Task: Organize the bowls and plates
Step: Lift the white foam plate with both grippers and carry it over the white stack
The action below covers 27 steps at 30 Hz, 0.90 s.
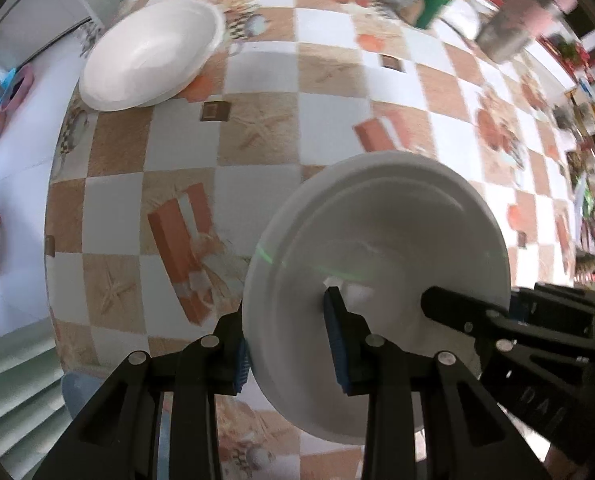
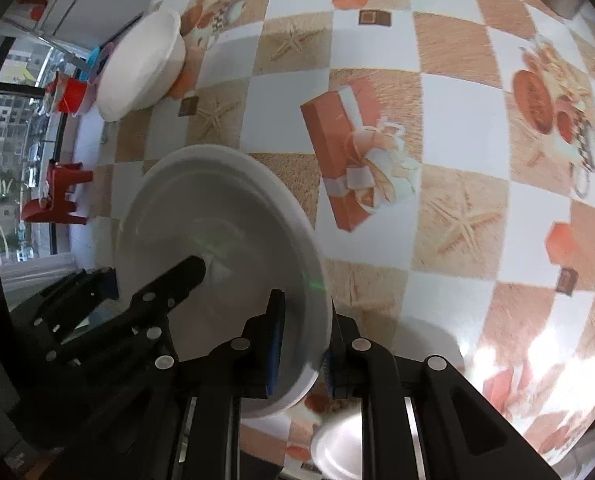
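Where bowl (image 2: 217, 248) meets table (image 2: 457, 128), contact hidden

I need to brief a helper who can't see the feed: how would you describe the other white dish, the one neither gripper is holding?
Start at the checked tablecloth with its starfish and gift box prints, and follow it to the far corner near the floor. There a wide white dish rests on the cloth. Unlike the white bowl gripped at its rim, nothing touches it, and a second white rim shows beneath it.

Bowl (image 1: 377, 248) near; stacked bowls (image 1: 153, 56) beyond, on table (image 1: 257, 128).
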{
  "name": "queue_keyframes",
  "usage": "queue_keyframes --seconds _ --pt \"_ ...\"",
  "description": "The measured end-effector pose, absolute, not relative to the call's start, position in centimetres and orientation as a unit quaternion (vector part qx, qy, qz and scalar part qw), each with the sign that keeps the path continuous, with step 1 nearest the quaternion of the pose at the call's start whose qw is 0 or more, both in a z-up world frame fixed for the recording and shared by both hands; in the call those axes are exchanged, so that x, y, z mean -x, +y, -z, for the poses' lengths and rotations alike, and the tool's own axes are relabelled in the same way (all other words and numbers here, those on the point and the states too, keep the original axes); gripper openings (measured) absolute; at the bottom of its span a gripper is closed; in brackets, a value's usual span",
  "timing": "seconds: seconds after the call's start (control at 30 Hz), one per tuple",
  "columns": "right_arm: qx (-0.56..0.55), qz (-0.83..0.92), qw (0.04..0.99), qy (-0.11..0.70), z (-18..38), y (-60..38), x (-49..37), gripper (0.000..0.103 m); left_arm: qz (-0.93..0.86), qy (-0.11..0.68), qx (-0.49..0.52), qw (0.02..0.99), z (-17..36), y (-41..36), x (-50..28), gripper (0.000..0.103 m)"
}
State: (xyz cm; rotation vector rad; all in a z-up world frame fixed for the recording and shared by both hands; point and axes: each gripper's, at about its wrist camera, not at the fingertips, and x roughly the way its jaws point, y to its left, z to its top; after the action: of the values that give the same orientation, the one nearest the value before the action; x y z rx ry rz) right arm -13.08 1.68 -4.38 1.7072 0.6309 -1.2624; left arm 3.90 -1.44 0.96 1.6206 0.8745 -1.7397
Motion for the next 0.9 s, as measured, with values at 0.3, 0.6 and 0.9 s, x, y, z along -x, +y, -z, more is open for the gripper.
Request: queue_keyframes --seconds 0.3,0.6,0.9 --pt "-0.702 0.527 0.423 0.223 1.1 7.8 15.1 0.019 0.677 0.274 -0.65 0.211 -2.6 4.8 1.2 0.036" --pt "-0.736 0.545 0.357 0.182 0.9 15.5 17.1 0.019 0.672 0.234 -0.692 0.121 -0.5 10.5 5.3 0.036" --pt "-0.753 0.544 0.324 0.18 3.0 18.9 16.8 0.019 0.655 0.217 -0.714 0.118 1.2 11.9 7.0 0.036"
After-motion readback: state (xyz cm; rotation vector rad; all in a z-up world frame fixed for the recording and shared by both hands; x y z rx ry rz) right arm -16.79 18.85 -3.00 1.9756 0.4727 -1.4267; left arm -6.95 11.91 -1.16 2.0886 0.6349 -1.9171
